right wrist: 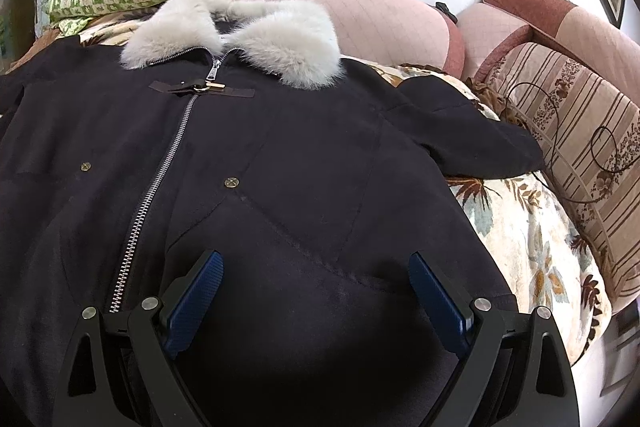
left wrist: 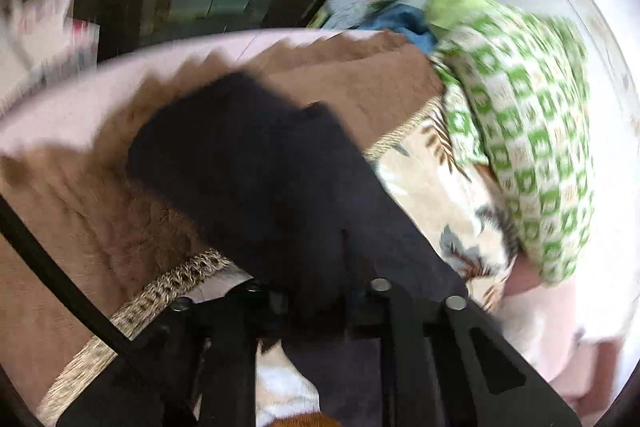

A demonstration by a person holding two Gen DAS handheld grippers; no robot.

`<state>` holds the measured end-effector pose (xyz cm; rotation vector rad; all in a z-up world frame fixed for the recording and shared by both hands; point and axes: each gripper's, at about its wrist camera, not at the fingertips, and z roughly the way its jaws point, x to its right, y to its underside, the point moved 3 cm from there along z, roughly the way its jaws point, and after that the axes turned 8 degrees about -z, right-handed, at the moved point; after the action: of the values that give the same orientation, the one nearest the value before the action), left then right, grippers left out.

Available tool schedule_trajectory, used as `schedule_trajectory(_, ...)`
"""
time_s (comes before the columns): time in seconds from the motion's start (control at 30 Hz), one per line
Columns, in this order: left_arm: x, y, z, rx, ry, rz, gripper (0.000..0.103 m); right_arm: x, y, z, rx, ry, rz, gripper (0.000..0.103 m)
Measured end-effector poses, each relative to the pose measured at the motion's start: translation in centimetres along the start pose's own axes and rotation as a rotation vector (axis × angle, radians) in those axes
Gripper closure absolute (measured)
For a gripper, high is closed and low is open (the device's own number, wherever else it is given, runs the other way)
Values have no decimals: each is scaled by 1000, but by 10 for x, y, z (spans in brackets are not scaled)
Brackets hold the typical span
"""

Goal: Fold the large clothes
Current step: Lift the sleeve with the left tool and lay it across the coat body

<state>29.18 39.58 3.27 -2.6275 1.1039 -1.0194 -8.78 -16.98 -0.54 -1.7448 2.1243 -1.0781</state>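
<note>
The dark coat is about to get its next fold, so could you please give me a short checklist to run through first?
1. Coat lies flat, front up: ok.
2. Zipper closed up to the fur collar: ok.
3. Right gripper open above the coat's lower part, holding nothing: ok.
4. Left gripper closed on dark fabric: it looks so, but the fingertips are hidden; cannot tell.
5. Sleeve laid neatly: not ok, it spreads sideways onto the floral blanket.
6. Left view sharp enough to judge: not ok, blurred.
</note>
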Motion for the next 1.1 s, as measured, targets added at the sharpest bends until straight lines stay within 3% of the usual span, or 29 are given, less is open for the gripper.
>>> schedule_trajectory(0.1, 42, 18, -37, 64, 2, 147, 91, 4, -1, 1, 4, -34, 22, 7)
schedule_trajectory(0.23, 101, 56, -88, 76, 122, 272, 92, 13, -14, -1, 39, -105, 63, 7)
schedule_trajectory(0.33, 151, 102, -120, 64, 222, 378, 92, 27, -33, -1, 113, -131, 118, 7)
schedule_trajectory(0.5, 225, 203, -144, -35, 370, 544, 92, 55, -56, 20, 136, -181, 247, 7)
schedule_trajectory(0.7, 275, 340, -113, -223, 420, 723, 91, 95, -28, 55, 24, -380, 492, 7)
schedule_trajectory(0.8, 281, 400, -85, -323, 391, 793, 81, 109, -22, 66, -9, -474, 571, 7)
schedule_trajectory(0.9, 275, 450, -73, -393, 374, 891, 69, 120, -22, 63, 12, -468, 602, 7)
schedule_trajectory(0.97, 261, 464, -84, -413, 420, 886, 35, 124, -21, 62, 19, -469, 612, 7)
schedule_trajectory(1.1, 234, 453, -117, -420, 503, 813, 27, 122, -20, 62, 16, -502, 626, 7)
